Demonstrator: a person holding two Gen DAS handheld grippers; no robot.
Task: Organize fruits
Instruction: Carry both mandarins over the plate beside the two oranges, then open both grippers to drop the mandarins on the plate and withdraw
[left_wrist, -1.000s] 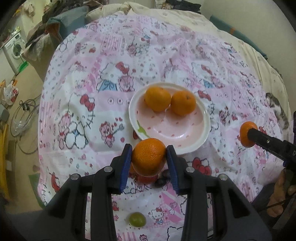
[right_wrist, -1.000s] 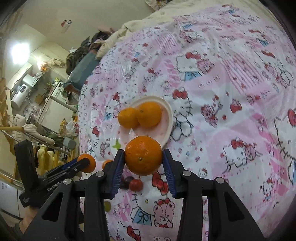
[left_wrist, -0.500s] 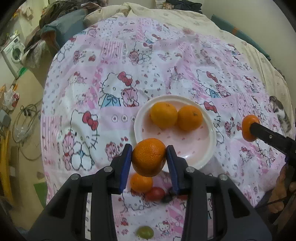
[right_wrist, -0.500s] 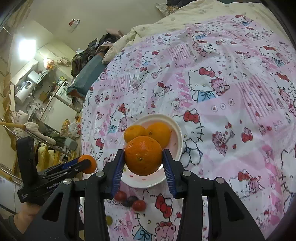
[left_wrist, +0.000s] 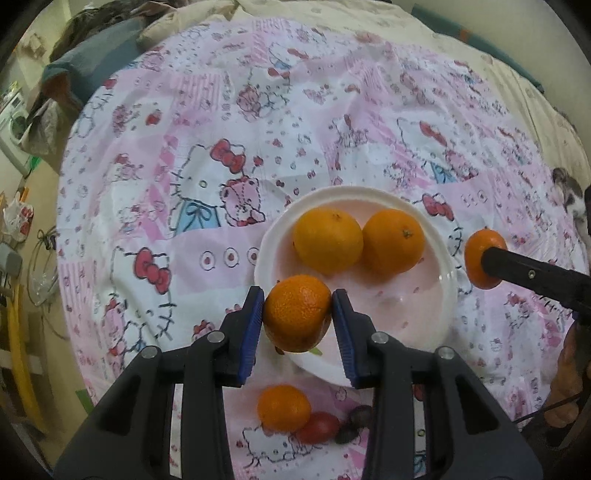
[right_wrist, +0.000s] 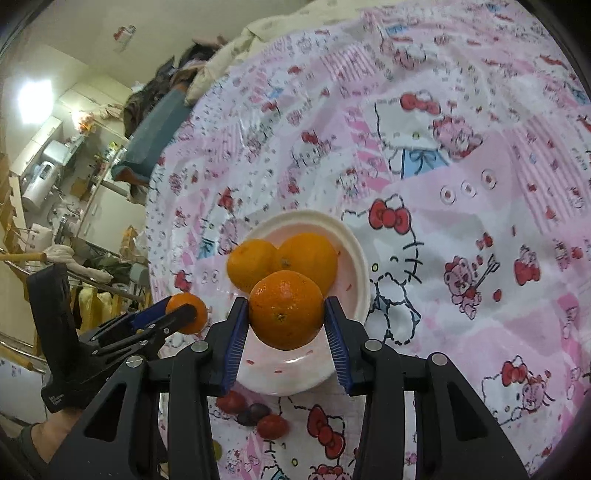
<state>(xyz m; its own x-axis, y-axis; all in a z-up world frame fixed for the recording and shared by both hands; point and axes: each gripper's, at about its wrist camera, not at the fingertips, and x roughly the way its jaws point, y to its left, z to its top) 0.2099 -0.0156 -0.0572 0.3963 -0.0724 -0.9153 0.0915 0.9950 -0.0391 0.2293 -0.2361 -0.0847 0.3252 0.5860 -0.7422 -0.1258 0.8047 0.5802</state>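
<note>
Each gripper clamps an orange. The left gripper hangs over the near-left rim of the white plate; the right gripper is above the plate's near part.

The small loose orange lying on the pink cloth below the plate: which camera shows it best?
The left wrist view: the small loose orange lies in plain sight between that gripper's arms, touching a red cherry tomato. In the right wrist view, it is hidden.
</note>
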